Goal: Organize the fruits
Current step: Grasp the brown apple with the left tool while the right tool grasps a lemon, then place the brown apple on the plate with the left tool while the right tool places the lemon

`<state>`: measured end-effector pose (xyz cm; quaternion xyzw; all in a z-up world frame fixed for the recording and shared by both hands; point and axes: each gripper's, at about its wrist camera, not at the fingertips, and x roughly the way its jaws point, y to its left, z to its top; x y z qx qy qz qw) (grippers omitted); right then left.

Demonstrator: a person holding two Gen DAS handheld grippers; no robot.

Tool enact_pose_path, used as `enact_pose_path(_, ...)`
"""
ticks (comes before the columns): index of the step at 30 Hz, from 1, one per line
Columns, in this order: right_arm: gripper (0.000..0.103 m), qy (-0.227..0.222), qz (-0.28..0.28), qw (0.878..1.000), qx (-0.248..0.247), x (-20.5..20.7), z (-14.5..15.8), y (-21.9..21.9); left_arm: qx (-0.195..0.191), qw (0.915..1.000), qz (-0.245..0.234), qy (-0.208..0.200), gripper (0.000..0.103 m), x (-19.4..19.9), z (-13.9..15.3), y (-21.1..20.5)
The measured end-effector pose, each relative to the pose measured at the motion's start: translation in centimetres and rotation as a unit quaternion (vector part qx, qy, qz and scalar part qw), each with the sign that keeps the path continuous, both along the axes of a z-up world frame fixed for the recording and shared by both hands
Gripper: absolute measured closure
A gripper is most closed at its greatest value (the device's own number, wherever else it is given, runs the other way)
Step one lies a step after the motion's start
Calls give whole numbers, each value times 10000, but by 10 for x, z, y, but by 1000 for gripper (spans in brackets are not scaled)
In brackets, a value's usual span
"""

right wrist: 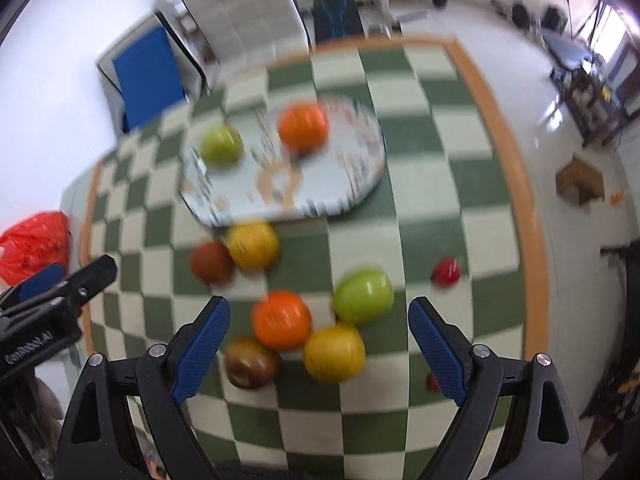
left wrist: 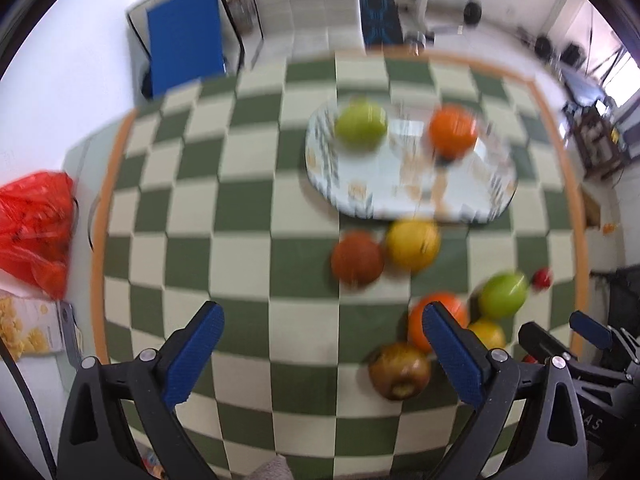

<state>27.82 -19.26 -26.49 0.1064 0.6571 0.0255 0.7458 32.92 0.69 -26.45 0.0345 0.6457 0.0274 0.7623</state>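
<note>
An oval patterned plate (left wrist: 408, 196) (right wrist: 320, 200) holds a green apple (left wrist: 361, 125) (right wrist: 221, 145) and an orange (left wrist: 453, 129) (right wrist: 303, 128). In front of it on the checked cloth lie a brown-red fruit (left wrist: 357, 258) (right wrist: 210, 261) and a yellow fruit (left wrist: 413, 244) (right wrist: 253, 245). Nearer lie an orange (right wrist: 281, 319), a green apple (right wrist: 363, 290), a yellow fruit (right wrist: 333, 353) and a dark bruised apple (left wrist: 399, 370) (right wrist: 251, 363). My left gripper (left wrist: 322, 350) is open and empty above the cloth. My right gripper (right wrist: 319, 350) is open above the near cluster, empty.
A small red fruit (right wrist: 447, 271) lies to the right, another (right wrist: 433, 381) by my right finger. A red plastic bag (left wrist: 36, 232) and a snack box (left wrist: 28, 328) sit off the table's left edge. The orange-edged table border (right wrist: 520, 184) runs on the right.
</note>
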Motion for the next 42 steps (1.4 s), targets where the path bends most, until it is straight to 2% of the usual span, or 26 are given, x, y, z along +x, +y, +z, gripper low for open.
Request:
enact_pose_path(5,15,644,61,9979,26,-14,-65,-1,69,9970,-85,769,2,-15,-56,-7)
enact_pose_path(10,27,1008,120,9944,289,-19,-109,5,-6,9940,-85,1089,2,-26,-77,-9)
enact_pose_path(12,31,954,124,9946,379,-22,-111,4,-98,9933,-82,1145,2,-27,-79,-10)
enact_pose_path(13,37,925,189,9945,454,-23,-110,3,-176,9930,-105,1167,2,-28,-79,-12)
enact_pose_path(17,37,1021,215,9938,373,-35,-110,-7,-384,9891,-302,1390,2,-35,-90,-27)
enact_pose_path(24,37,1153,15,9927,365,-52,-108,-33,-476,9797,-725,1806,2,-43,-123,-59)
enact_pose_path(25,37,1155,10,9927,347,-54,-108,-35,-459,9789,-793,1827,9,-44,-127,-63)
enact_pose_path(26,37,1153,14,9928,341,-55,-109,-35,-433,9783,-848,1839,23,-45,-131,-66)
enact_pose_path(28,37,1154,45,9927,344,-55,-109,-36,-598,9763,-854,1897,36,-45,-136,-68)
enact_pose_path(31,37,1169,79,9926,324,-56,-109,-38,-415,9795,-867,1772,36,-49,-131,-66)
enact_pose_path(36,36,1352,-71,9897,471,-54,-111,-43,-355,9801,-773,1792,36,-60,-130,-50)
enact_pose_path(40,36,1556,-1,9868,459,-54,-120,-42,-465,9805,-558,1827,36,-60,-138,-42)
enact_pose_path(42,37,1514,90,9877,387,-55,-124,-36,-473,9806,-545,1824,36,-60,-138,-43)
